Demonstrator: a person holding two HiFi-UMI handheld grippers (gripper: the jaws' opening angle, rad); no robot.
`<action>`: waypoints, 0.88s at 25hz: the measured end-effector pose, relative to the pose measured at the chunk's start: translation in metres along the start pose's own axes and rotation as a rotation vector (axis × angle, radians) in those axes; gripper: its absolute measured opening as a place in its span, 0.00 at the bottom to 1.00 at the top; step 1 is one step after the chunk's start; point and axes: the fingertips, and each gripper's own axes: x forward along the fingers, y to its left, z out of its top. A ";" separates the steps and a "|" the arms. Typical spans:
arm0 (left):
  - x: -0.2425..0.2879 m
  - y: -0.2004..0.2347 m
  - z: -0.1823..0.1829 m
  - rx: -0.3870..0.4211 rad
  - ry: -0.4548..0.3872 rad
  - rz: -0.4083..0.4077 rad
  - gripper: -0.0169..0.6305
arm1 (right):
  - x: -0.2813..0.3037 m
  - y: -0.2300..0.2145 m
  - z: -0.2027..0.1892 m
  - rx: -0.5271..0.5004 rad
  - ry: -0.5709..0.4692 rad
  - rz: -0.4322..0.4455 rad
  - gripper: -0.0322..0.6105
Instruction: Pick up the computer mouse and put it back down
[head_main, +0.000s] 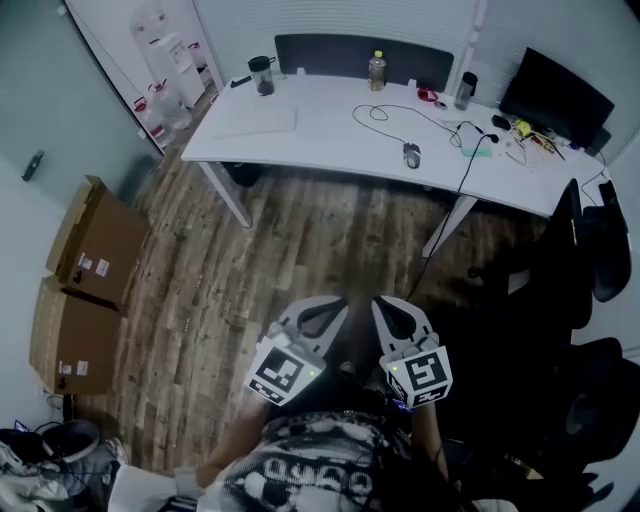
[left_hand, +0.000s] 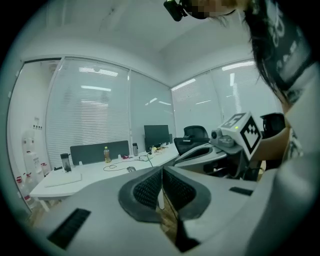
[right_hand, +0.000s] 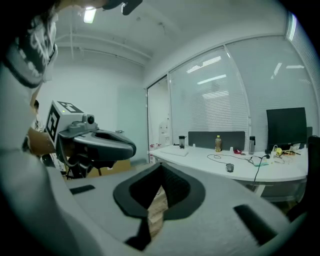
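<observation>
Grey computer mouse (head_main: 411, 154) on white desk (head_main: 320, 135)

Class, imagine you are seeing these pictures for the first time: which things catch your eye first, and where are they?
First come the left gripper and right gripper, side by side low in the head view, both shut and empty, each bearing a square-marker cube. Beyond them stands a long white desk with the computer mouse lying untouched on it. Cardboard boxes sit by the wall at the left.
</observation>
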 end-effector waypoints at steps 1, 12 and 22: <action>0.001 -0.001 -0.001 -0.002 0.003 0.004 0.03 | 0.000 -0.002 -0.002 0.005 0.000 0.002 0.05; 0.010 0.022 -0.017 -0.017 0.064 0.055 0.03 | 0.030 -0.013 -0.014 0.037 0.016 0.068 0.05; 0.079 0.078 -0.023 -0.028 0.048 0.001 0.03 | 0.085 -0.079 -0.018 0.044 0.052 0.009 0.05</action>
